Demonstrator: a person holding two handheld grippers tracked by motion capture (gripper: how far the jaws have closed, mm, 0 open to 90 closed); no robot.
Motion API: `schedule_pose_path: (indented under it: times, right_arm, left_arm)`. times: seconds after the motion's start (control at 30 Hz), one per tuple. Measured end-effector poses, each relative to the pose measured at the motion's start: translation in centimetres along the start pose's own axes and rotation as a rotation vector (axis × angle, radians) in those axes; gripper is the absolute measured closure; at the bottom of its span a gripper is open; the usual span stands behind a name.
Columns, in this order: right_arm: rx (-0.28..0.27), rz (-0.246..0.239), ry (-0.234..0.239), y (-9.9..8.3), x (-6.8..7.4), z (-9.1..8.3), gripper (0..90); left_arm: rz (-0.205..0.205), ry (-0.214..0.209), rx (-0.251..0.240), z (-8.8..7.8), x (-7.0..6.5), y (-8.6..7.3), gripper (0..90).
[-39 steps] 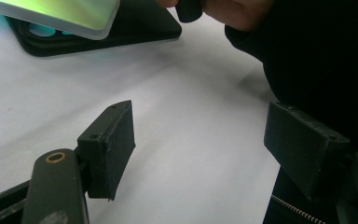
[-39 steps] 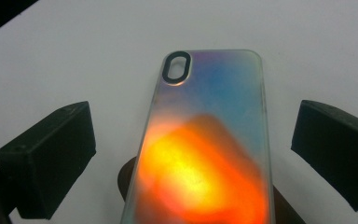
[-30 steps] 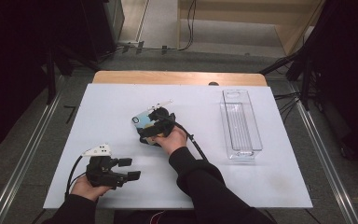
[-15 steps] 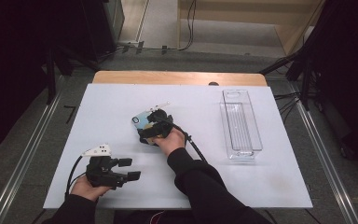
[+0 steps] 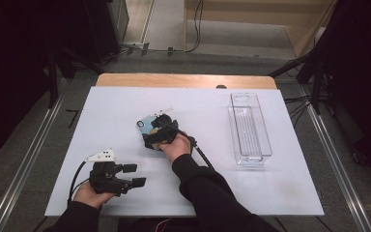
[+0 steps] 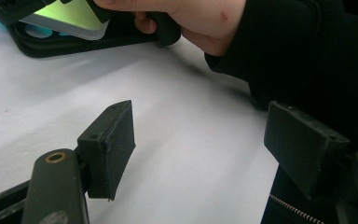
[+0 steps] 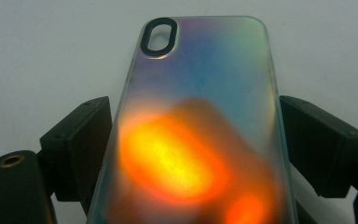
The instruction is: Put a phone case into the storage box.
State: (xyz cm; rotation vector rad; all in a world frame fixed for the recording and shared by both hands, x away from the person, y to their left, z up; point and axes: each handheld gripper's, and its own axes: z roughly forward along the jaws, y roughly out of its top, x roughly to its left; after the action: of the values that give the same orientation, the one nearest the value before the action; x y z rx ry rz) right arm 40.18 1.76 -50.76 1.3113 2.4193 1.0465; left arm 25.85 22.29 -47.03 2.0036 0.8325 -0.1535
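While the right gripper's (image 7: 186, 154) fingers (image 7: 77, 144) have just been closing on the iridescent phone case (image 7: 200, 116), they flank its long edges, seemingly touching. It lies mid-tabletop (image 5: 125, 106). A glossy rim could slip out under an uneven squeeze. Left gripper (image 6: 200, 154) rests spread, empty; clear bin (image 5: 249, 128) well apart.

One phone case (image 5: 147, 124), iridescent, with a single oval camera cut-out (image 7: 159, 37). One clear plastic tray (image 5: 249, 126), long and narrow. Two handheld grippers: the left gripper (image 5: 131, 175) and the right gripper (image 5: 155, 126), each with two black jaws. Two hands of one person, one per gripper. One white counter (image 5: 111, 111) carries all of these.
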Motion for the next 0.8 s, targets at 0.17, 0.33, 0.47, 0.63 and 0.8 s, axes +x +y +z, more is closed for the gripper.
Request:
schedule_pose_path:
  times: [0.17,0.33,0.47,0.63,0.8]
  right_arm:
    - [0.0,-0.011,-0.008,-0.02,0.12,0.08,11.6]
    - [0.003,-0.014,-0.018,-0.02,0.25,0.1,12.3]
    - [0.002,-0.008,-0.022,-0.01,0.31,0.1,13.0]
    - [-0.004,-0.004,-0.021,-0.01,0.32,0.05,13.8]
    - [-0.001,-0.003,-0.019,0.06,0.25,0.01,14.0]
  left_arm:
    - [0.0,0.001,0.002,0.02,-0.02,0.01,24.9]
    - [-0.001,0.002,0.001,0.02,-0.02,0.02,24.9]
    - [-0.001,0.001,0.0,0.01,-0.01,0.02,24.9]
    - [-0.003,0.001,-0.002,-0.03,0.0,0.0,24.9]
    - [-0.004,0.002,-0.002,-0.03,0.02,0.0,24.9]
